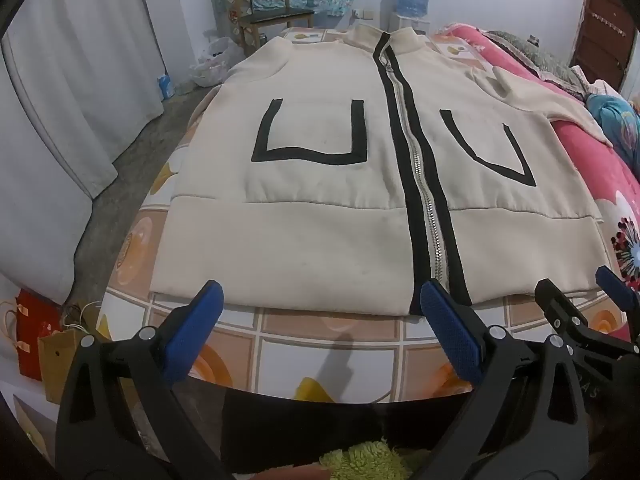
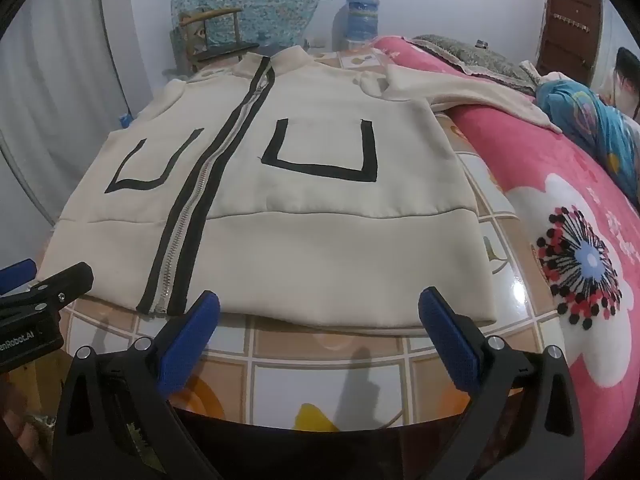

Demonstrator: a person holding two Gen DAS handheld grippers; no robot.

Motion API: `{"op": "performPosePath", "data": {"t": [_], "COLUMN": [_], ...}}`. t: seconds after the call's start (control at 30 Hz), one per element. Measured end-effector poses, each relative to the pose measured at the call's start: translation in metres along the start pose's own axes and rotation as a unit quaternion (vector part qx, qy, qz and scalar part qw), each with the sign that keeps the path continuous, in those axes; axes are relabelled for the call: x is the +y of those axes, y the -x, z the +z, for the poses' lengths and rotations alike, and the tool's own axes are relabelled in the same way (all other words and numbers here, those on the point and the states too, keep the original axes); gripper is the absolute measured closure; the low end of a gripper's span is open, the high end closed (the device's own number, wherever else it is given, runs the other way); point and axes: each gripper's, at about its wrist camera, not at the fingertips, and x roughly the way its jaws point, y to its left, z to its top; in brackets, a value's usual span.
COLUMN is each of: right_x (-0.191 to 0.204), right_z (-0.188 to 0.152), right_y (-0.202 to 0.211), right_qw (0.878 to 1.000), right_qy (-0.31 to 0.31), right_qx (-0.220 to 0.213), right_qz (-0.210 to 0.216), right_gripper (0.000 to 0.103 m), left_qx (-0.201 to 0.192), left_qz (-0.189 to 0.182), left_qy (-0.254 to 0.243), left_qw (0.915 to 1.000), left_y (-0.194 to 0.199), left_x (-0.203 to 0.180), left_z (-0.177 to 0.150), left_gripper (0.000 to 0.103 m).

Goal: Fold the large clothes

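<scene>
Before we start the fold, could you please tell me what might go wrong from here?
1. The right sleeve trails onto the pink blanket; it may drag or bunch when folded in.
2. The glossy tablecloth looks slick, so the jacket could slide when pulled.
3. The metal zipper runs to the hem near the open left gripper; a grip there might slip.

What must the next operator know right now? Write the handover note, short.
Left claw: open, empty, hovering before the hem near the zip.
Right claw: open, empty, before the hem's right half.
Cream zip-front jacket with black trim: flat, face up, zipped, on the tiled-pattern tablecloth; one sleeve trails onto the pink floral blanket.
Done: laid out.
Left: every fold.
</scene>
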Motion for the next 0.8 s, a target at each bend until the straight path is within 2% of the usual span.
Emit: {"op": "performPosePath", "data": {"t": [0.8], "right_x": [0.0060], "right_z": [0.0038], "right_y": [0.0054], "right_qw": [1.000], "right_qy": [0.007], "right_qx": [-0.003], "right_qz": [0.005], "right_gripper": [0.006], "left_qx": [-0.001], "left_qz": [-0.004], "left_qy": [0.011], "left_qw": [0.9999], "left_y": [0.0028], "left_x": [0.0081], "left_z": [0.0023], "left_gripper": [0.007]}}
